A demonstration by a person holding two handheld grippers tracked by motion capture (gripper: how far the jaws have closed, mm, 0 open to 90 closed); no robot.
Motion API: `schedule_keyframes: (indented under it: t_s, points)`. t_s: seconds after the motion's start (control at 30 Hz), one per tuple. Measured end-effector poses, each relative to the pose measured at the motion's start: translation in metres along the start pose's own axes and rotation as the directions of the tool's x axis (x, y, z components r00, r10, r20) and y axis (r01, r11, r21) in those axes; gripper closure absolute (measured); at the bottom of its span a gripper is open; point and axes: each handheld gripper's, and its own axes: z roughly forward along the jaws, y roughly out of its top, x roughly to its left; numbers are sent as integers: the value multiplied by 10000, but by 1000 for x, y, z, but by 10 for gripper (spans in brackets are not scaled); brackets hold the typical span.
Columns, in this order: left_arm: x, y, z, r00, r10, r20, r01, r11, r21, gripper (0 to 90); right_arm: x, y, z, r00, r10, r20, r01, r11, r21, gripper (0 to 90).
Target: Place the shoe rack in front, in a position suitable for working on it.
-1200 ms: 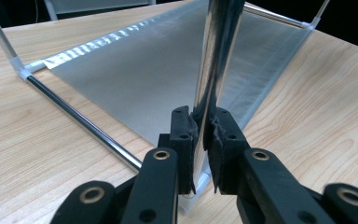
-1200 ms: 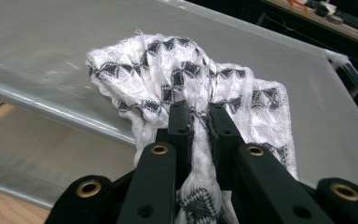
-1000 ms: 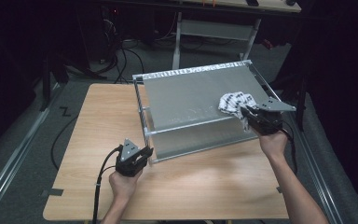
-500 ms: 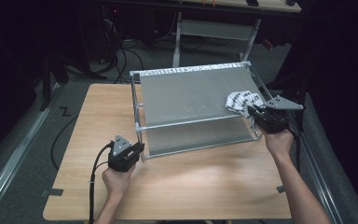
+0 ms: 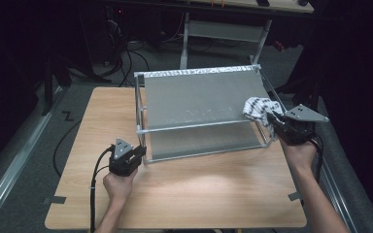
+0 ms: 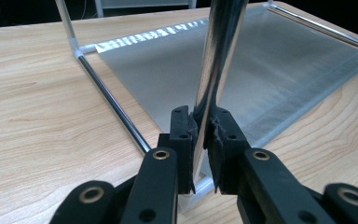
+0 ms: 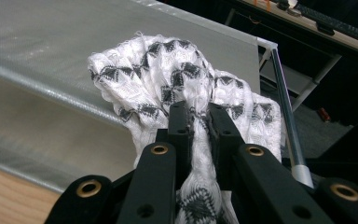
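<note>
Fingers (image 7: 182, 128) of right gripper (image 5: 277, 125) pinched on patterned cloth (image 5: 258, 108) at rack's (image 5: 199, 97) right edge; left gripper (image 6: 200, 133) clamped on rack's near-left upright post (image 6: 216, 60), steadying from tabletop (image 5: 184, 189).

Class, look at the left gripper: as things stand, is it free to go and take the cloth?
Probably not. The left gripper is shut on the rack's near post, so it is occupied, and the cloth sits at the rack's opposite end, already clamped in the right gripper.
</note>
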Motion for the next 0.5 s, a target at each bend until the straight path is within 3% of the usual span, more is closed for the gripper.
schedule_keyframes:
  t_s: [0.13, 0.5]
  points:
    - [4, -2, -4, 9999, -65, -110, 65, 10000, -40, 804, 2, -8, -6, 9999, -152, 50, 151, 9998, 162, 821]
    - [6, -3, -7, 9998, -46, -188, 46, 10000, 0, 805, -4, -33, -1, 9992, 277, 280, -284, 9993, 243, 821]
